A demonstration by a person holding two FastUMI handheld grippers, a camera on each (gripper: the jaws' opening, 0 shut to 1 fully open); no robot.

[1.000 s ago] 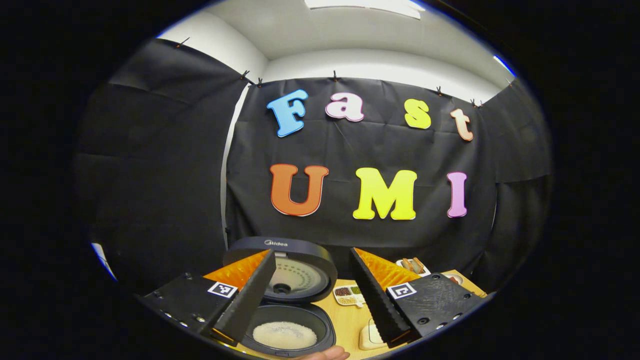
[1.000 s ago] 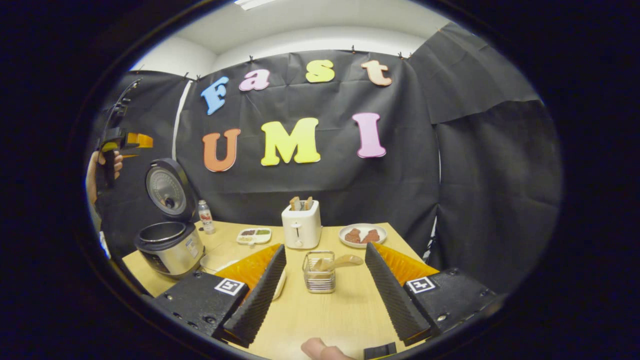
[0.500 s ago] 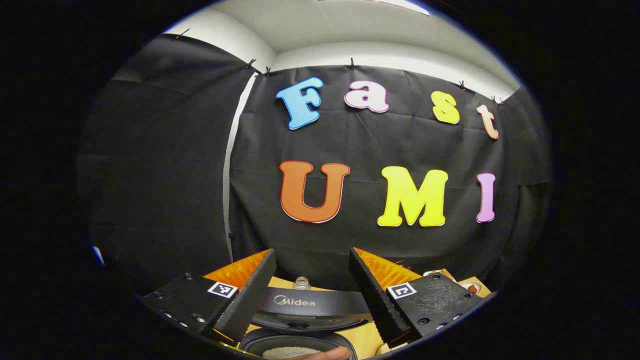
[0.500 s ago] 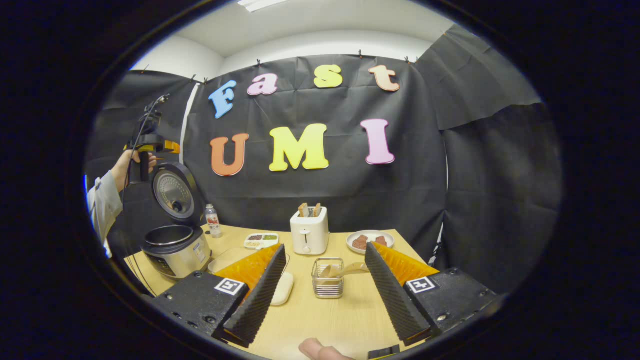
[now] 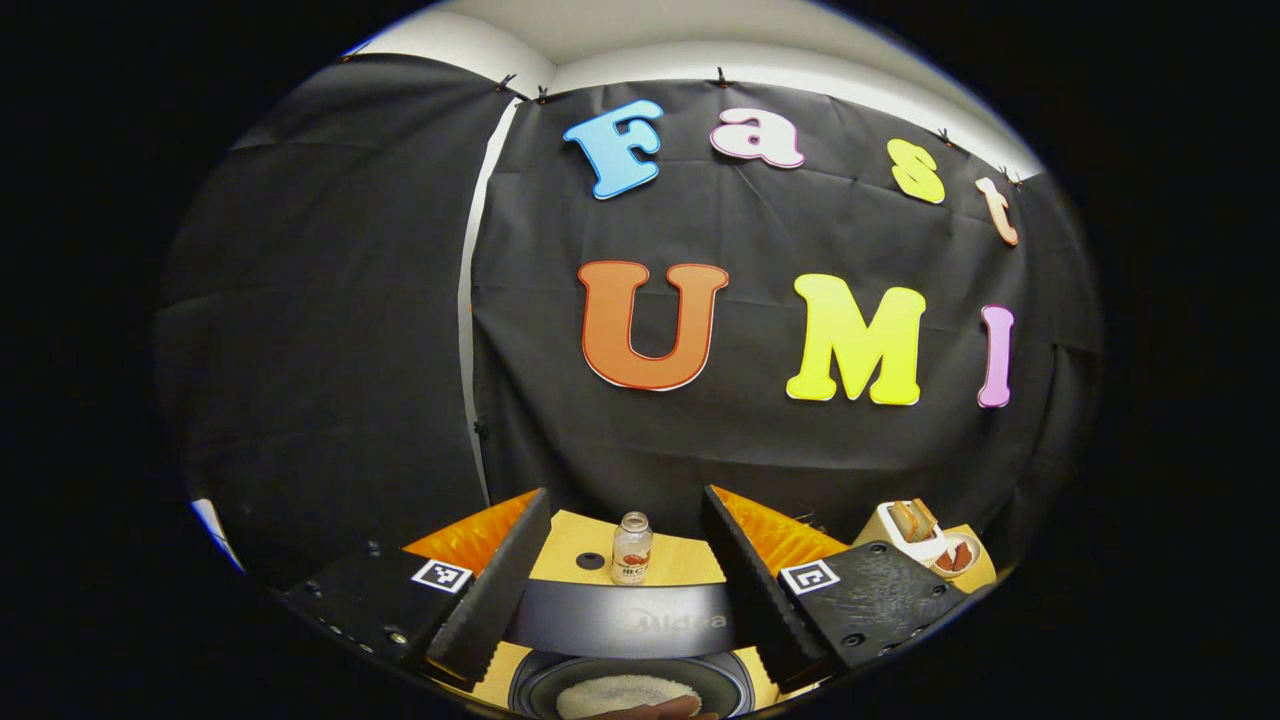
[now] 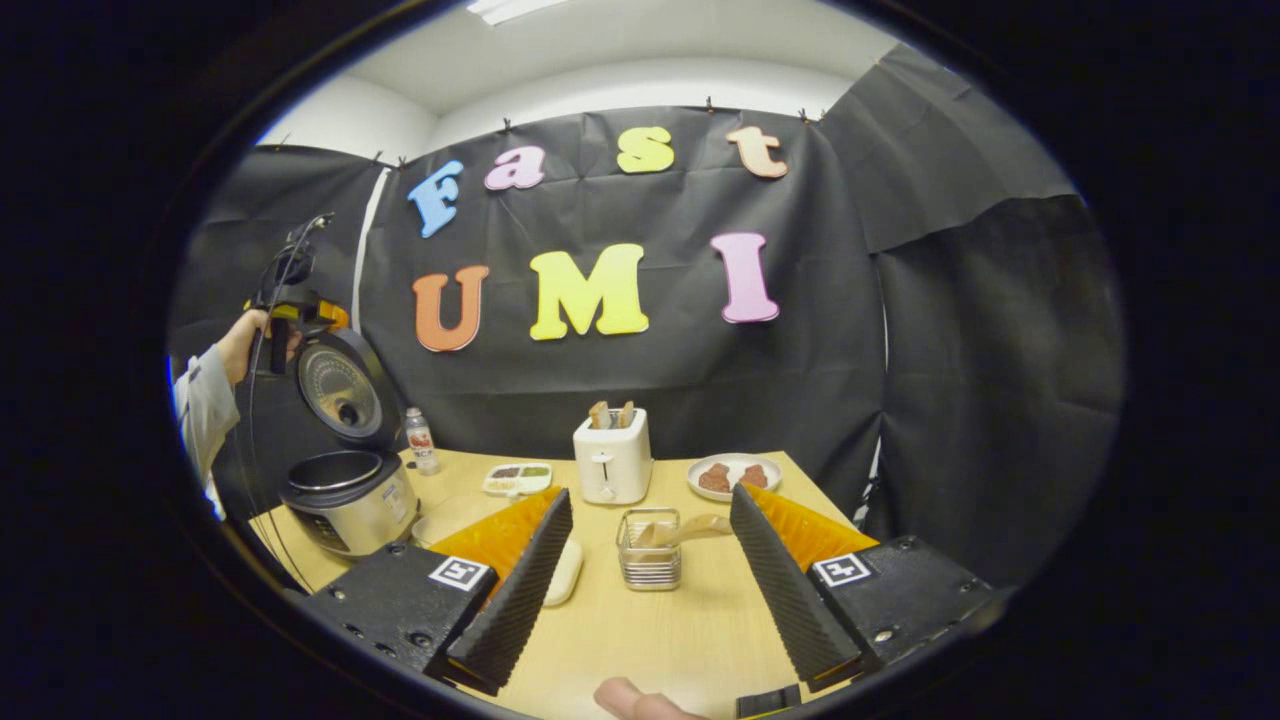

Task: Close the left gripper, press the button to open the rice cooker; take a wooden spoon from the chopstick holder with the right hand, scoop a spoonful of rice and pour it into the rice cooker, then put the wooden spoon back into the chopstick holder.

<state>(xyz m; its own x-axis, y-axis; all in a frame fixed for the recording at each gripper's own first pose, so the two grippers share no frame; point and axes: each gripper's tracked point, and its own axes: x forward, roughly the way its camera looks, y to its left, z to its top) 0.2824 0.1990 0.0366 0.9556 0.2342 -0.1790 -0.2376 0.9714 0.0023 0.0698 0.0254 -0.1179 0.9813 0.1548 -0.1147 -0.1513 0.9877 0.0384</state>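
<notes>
My right gripper (image 6: 640, 585) has its fingers spread wide with nothing between them, and straight ahead on the table (image 6: 690, 630) stands the chopstick holder (image 6: 648, 550), a small wire basket with one wooden spoon (image 6: 685, 527) lying in it, bowl tipped out over the rim toward the right. I judge the spoon light, stiff and a little smooth — I'd take it on the handle near the basket's rim, squarely, so it doesn't twist when loaded with rice. The basket looks light too and could slide or tip if I drag the spoon sideways. My left gripper (image 5: 615, 590) is also parted and empty, held above the rice cooker (image 6: 345, 495), whose lid (image 6: 340, 385) already stands up; white rice (image 5: 625, 693) shows in the pot below it. Counting: one cooker, one holder, one spoon, one toaster (image 6: 612, 460), one bottle (image 5: 631, 549), one plate (image 6: 733, 475) — two grippers.
</notes>
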